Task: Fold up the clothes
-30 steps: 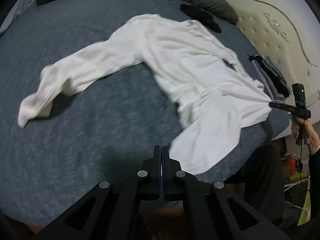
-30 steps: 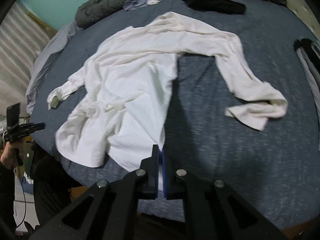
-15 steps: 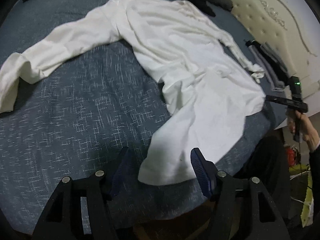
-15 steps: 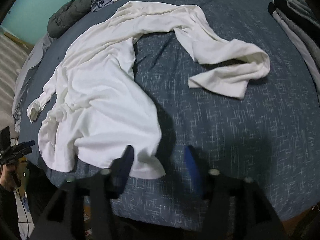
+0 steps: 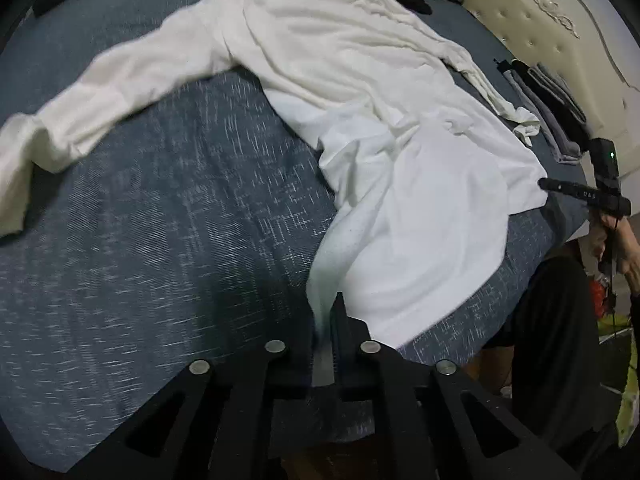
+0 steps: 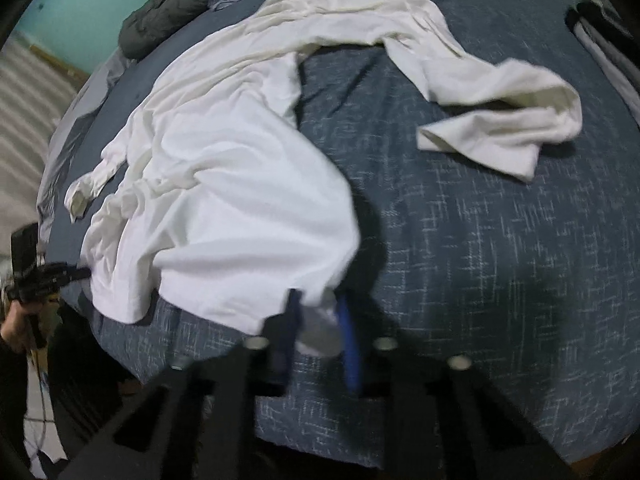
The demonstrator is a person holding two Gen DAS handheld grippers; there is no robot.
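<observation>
Left tool (image 5: pixel 326 332), open 0.5 s ago, is now clamped on the hem corner of the white shirt (image 5: pixel 392 128). Right tool (image 6: pixel 320 328) has closed in from wide but its jaws are a little apart w/ the other hem corner between them; grip unconfirmed. Shirt lies rumpled on the bed (image 6: pixel 480 240), sleeves splayed; judged: hem pickup begun, no fold made yet.

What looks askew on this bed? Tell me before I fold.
The white shirt lies crooked and rumpled on the bed. Its outflung sleeve is doubled back on itself; the other sleeve is twisted and bunched beside the body. Nothing looks torn or spilled.
</observation>
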